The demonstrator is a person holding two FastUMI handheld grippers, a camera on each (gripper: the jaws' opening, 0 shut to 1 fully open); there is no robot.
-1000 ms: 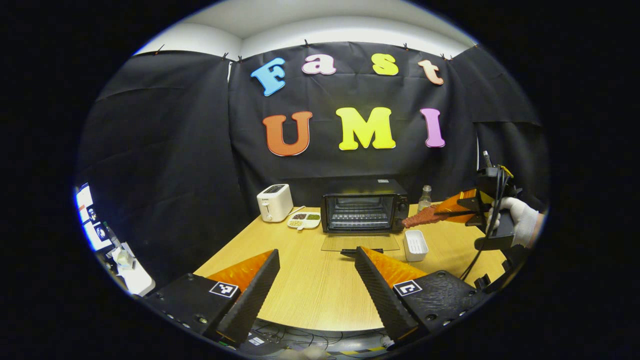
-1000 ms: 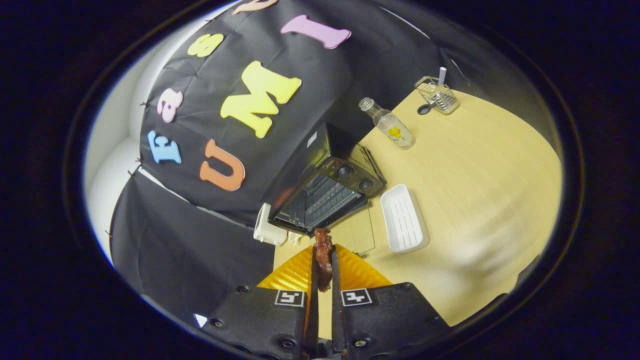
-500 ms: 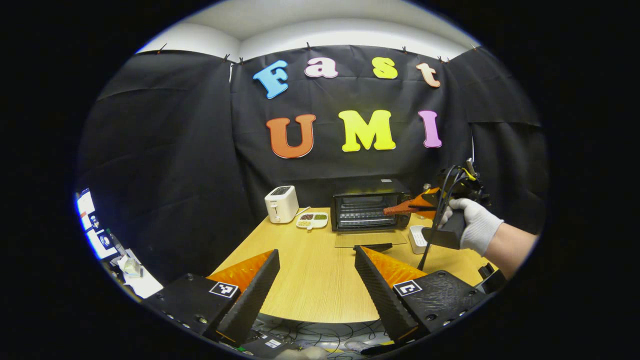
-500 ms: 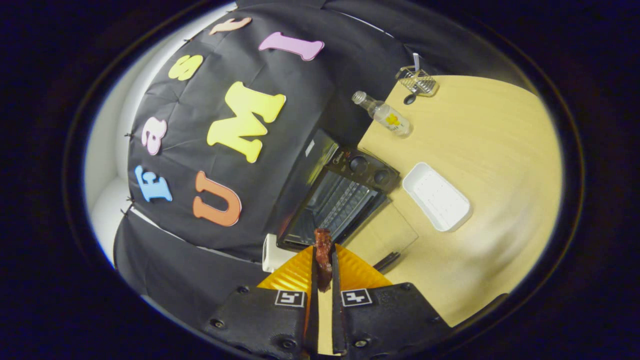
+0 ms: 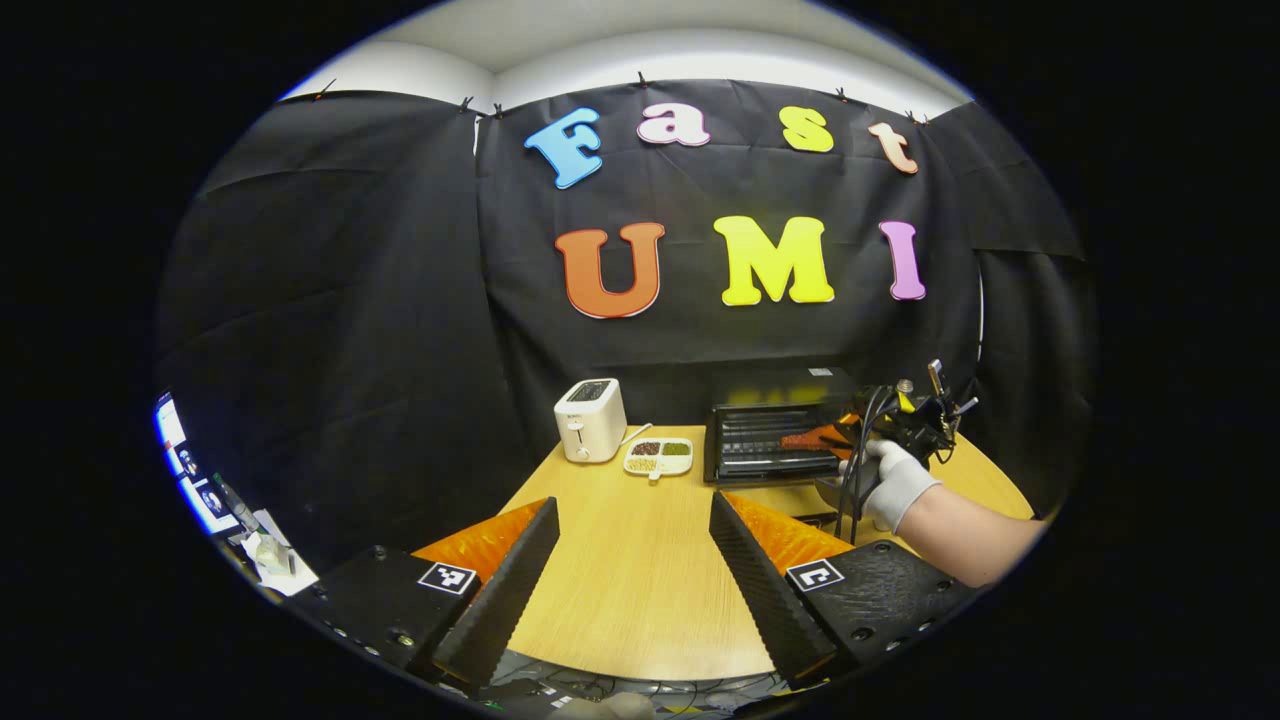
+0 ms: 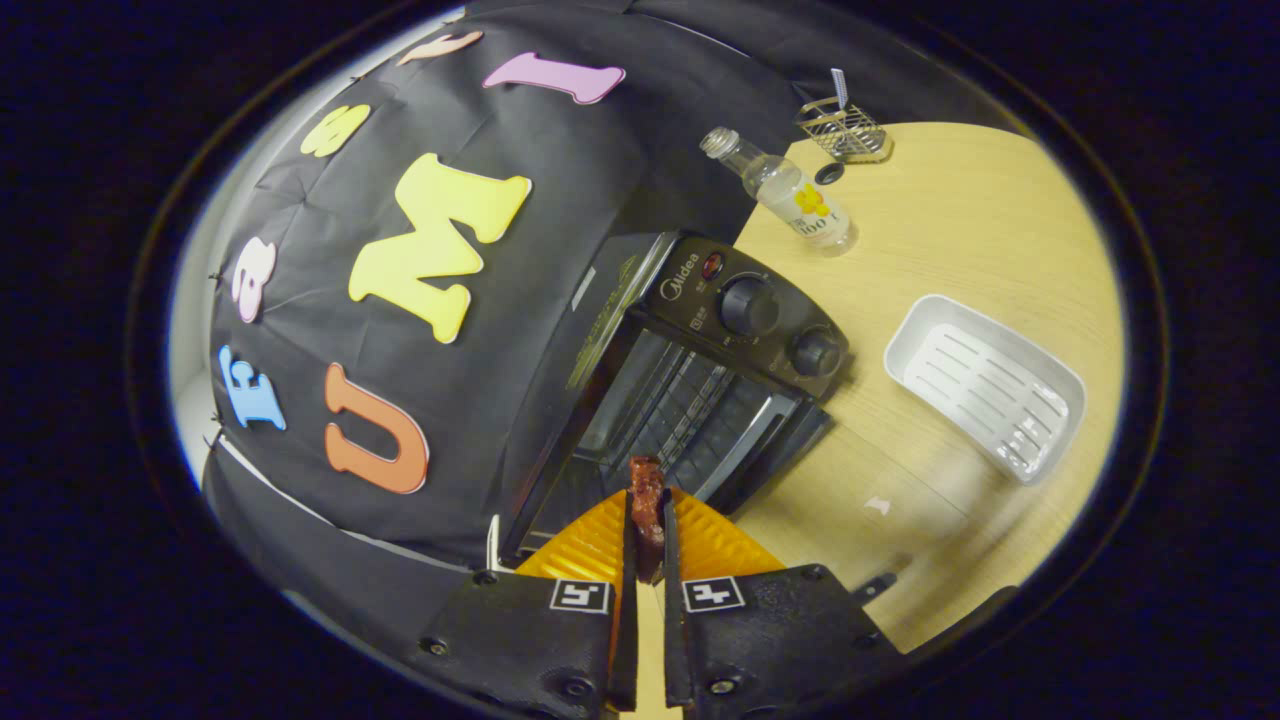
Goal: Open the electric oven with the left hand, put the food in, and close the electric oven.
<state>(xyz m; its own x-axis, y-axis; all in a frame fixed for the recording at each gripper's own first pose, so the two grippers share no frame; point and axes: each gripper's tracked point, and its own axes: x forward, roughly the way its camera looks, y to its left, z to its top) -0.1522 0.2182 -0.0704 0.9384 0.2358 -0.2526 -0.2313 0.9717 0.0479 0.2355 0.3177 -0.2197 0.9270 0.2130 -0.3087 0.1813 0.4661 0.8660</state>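
The light wooden table (image 5: 620,560) carries all items; the black electric oven (image 6: 690,370) with two round knobs serves as the landmark. The oven stands at the table's far edge against the black cloth wall, its door lowered flat in front of it and its wire rack exposed.

In the left gripper view, a white two-slot toaster (image 5: 590,433) stands to the left of the oven, and a white divided dish of seeds and beans (image 5: 659,456) lies between toaster and oven.

In the right gripper view, a white ribbed rectangular tray (image 6: 985,385) lies on the table on the oven's knob side, near it but apart. A clear glass bottle with a yellow label (image 6: 790,195) stands beyond the knob panel, and a small wire basket (image 6: 842,130) sits farther back still.

The right gripper (image 6: 646,510), held by a white-gloved hand (image 5: 893,483), has both fingers pressed closed on the reddish-brown strip of food (image 6: 646,505). The food's tip is at the oven's open mouth, above the lowered door; whether it touches the rack cannot be told.

The left gripper (image 5: 635,515) hangs over the near table edge, well apart from the oven, fingers spread wide and holding nothing.
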